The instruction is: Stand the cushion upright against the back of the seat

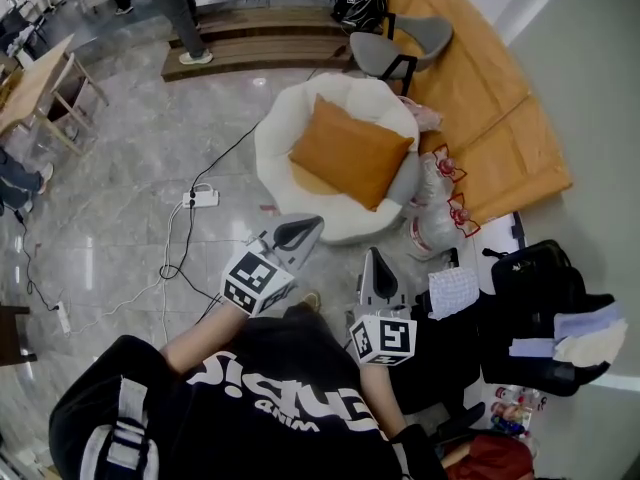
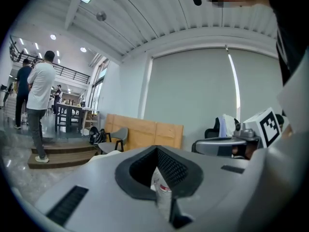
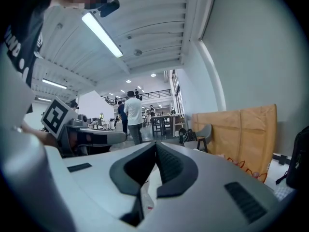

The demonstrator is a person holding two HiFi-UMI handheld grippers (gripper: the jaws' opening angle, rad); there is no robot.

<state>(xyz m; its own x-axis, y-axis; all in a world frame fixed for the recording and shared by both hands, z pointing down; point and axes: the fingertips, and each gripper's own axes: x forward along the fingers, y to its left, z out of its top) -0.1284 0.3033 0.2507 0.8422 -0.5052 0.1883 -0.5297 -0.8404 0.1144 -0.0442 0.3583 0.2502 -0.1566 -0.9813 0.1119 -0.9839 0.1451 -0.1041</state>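
Black cloth with white lettering, the person's shirt (image 1: 270, 398), fills the near edge of the head view. Just beyond it both hands hold their tools out over grey marble floor (image 1: 120, 228).

The left gripper (image 1: 305, 228) points toward the seat. In the left gripper view its jaws (image 2: 157, 149) are pressed together with nothing between them. The right gripper (image 1: 374, 266) sits just beside it, a little nearer the body. In the right gripper view it (image 3: 155, 146) is likewise closed and empty. Neither touches the cushion.

Left of the grippers a white power strip (image 1: 200, 199) lies on the floor, with thin cables running from it. At the right a black bag (image 1: 540, 278) stands near the right gripper.

Ahead of the grippers is the round white seat (image 1: 290, 118). The orange cushion (image 1: 350, 153) lies in its hollow, slanted, with one corner toward the left gripper. Whether it leans on the seat's back I cannot tell. Clear plastic bags tied with red (image 1: 440, 193) stand touching the seat's right side.

Farther off a grey chair (image 1: 400, 48) stands in front of tan panels (image 1: 480, 88) that run along the wall. Wooden steps (image 1: 260, 38) lie beyond the seat, and a person's legs (image 1: 185, 18) stand on them. A wooden table (image 1: 40, 83) is at the far left.
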